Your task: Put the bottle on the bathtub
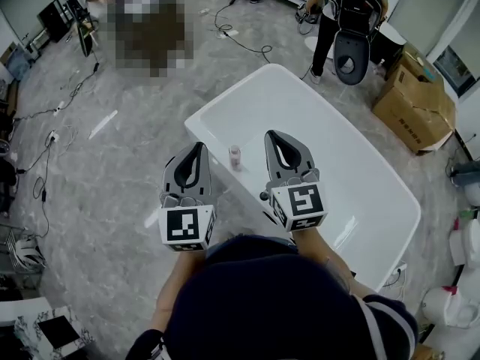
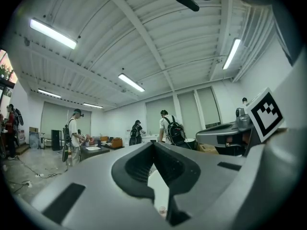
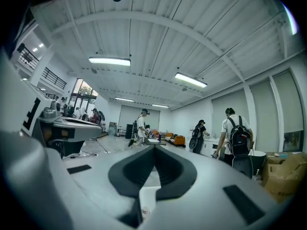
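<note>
Your head (image 1: 259, 306), dark-topped, fills the bottom edge of the head view, with a striped sleeve (image 1: 382, 317) beside it.

Item: left gripper (image 1: 199, 147), held out level above the floor beside the tub. Your left gripper view shows its jaws brought together at the tips (image 2: 153, 145), with nothing between them. Its marker cube (image 1: 186, 227) faces up at you.

Item: right gripper (image 1: 271, 135), held level over the tub. Its jaws are likewise closed tip to tip (image 3: 154, 147) and it holds nothing. Its marker cube (image 1: 300, 205) sits nearest your chest.

Item: bottle (image 1: 235, 156), small and pale with a pinkish band. It stands upright on the white bathtub's (image 1: 337, 163) near flat rim, between your two grippers and touching neither (it also peeps through the lower gap of each gripper's jaws (image 2: 162, 210) (image 3: 145, 212)).

Item: bathtub, white, lying slantwise on a grey marbled floor (image 1: 97, 178).

Item: cardboard boxes (image 1: 412, 103), past the tub's far right side.

Item: a person with a black backpack (image 1: 352, 6), standing beyond the tub's far end.

Item: black cables (image 1: 240, 40), loose across the floor.
</note>
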The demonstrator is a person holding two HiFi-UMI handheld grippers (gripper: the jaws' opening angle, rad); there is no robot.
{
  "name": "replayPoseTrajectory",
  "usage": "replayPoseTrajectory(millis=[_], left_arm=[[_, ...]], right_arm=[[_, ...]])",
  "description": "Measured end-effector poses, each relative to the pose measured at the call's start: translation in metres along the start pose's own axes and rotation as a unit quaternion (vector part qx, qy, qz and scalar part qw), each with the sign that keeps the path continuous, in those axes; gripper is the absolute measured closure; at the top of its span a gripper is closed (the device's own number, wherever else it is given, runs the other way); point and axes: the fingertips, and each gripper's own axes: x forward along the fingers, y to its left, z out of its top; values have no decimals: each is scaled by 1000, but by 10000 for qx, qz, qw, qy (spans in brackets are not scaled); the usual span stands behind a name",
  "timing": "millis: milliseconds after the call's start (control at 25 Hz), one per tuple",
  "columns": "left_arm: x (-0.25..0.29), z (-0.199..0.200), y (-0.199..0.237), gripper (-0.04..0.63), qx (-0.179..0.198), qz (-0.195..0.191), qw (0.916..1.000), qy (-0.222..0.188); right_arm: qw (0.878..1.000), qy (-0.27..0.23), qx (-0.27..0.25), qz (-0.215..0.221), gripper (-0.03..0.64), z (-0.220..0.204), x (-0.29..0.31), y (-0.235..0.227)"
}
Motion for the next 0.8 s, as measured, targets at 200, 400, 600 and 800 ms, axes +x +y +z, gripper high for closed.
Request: replayPoseTrajectory(millis=[200,400,600,800], left_arm=[[0,1,1,571,-46,-17,10000,-20],[-2,3,1,571,14,-67,10000,-27],[0,3,-15,571,73,-115,9999,-37],[2,5,-25,571,92,-134,9999,-52]], right_arm=[[10000,-25,87,1,591,4,-2,1],[9999,-14,-73,77,591,6,-4,3],[10000,-41,0,55,591,3,-13,-9],[9999,-82,-47,94,591,4,-17,-14]])
